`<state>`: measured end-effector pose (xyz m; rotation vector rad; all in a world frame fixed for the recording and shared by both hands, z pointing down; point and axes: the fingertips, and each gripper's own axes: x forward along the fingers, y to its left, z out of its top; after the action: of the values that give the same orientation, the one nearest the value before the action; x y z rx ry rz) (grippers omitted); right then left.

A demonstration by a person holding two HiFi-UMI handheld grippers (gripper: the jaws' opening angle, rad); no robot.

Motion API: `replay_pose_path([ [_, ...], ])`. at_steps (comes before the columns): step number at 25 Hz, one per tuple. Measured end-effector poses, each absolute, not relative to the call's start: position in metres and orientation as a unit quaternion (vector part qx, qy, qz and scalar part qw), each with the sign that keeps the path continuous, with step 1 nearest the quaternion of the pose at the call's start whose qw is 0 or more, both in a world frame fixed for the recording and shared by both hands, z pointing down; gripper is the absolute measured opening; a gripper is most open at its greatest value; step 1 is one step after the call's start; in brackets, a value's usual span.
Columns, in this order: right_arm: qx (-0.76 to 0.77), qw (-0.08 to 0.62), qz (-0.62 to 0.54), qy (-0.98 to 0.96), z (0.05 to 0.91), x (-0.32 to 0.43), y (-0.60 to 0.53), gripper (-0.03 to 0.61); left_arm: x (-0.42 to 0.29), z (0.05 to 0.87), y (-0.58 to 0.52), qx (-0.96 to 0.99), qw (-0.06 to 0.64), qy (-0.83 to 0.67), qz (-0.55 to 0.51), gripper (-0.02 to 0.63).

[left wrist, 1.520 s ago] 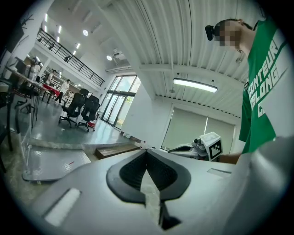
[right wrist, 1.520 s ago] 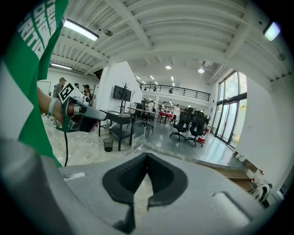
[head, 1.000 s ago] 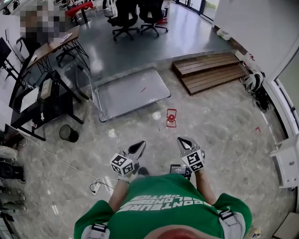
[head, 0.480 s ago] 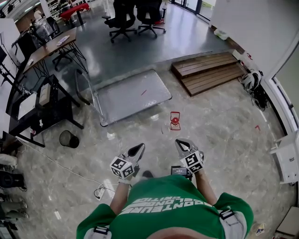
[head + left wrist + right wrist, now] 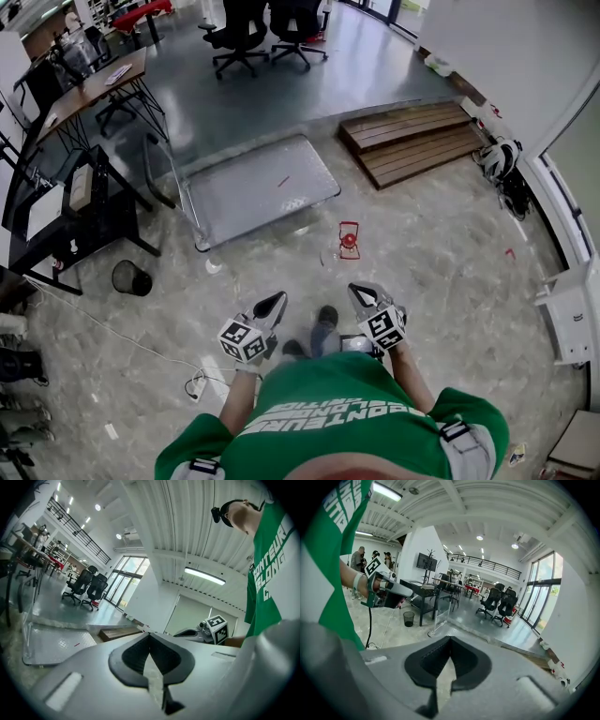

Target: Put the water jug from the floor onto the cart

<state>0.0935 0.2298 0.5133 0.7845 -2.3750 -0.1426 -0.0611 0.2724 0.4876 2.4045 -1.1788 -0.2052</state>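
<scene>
Left gripper: closed, empty.
Right gripper: closed, empty.
Clear water jug with red handle: on grey marble floor, near flat silver metal cart.

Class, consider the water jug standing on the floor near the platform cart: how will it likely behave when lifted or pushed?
The water jug looks clear-walled with a red top, so probably stiff plastic. Its fill level cannot be told; if full, likely heavy and sloshing. Upright on the glossy floor, a low push would probably slide it rather than tip it.
</scene>
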Motion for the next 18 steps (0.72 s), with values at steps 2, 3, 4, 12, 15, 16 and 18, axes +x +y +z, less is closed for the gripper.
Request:
replay_pose_path([
  [2, 0.294, 0.314, -0.054, -0.901, 0.516, 0.09, 0.225, -0.008, -0.062, 0.49, 0.27, 0.872, 0.227, -0.427, -0.075, 0.009],
  [3, 0.291, 0.315, -0.055, -0.902, 0.517, 0.088, 0.223, -0.008, -0.063, 0.49, 0.268, 0.871, 0.229, -0.428, -0.076, 0.009],
  [4, 0.289, 0.314, -0.055, -0.903, 0.518, 0.084, 0.22, -0.008, -0.065, 0.491, 0.266, 0.87, 0.231, -0.43, -0.078, 0.009],
  [12, 0.276, 0.298, -0.056, -0.912, 0.518, 0.065, 0.176, -0.006, -0.079, 0.483, 0.228, 0.864, 0.227, -0.442, -0.078, 0.009],
  [15, 0.275, 0.294, -0.056, -0.914, 0.516, 0.064, 0.154, -0.008, -0.082, 0.482, 0.208, 0.863, 0.225, -0.446, -0.072, 0.009],
  [16, 0.276, 0.294, -0.056, -0.913, 0.516, 0.065, 0.146, -0.008, -0.082, 0.481, 0.2, 0.863, 0.225, -0.446, -0.072, 0.009],
  [18, 0.278, 0.294, -0.056, -0.913, 0.515, 0.066, 0.129, -0.008, -0.082, 0.478, 0.184, 0.864, 0.223, -0.445, -0.071, 0.009],
])
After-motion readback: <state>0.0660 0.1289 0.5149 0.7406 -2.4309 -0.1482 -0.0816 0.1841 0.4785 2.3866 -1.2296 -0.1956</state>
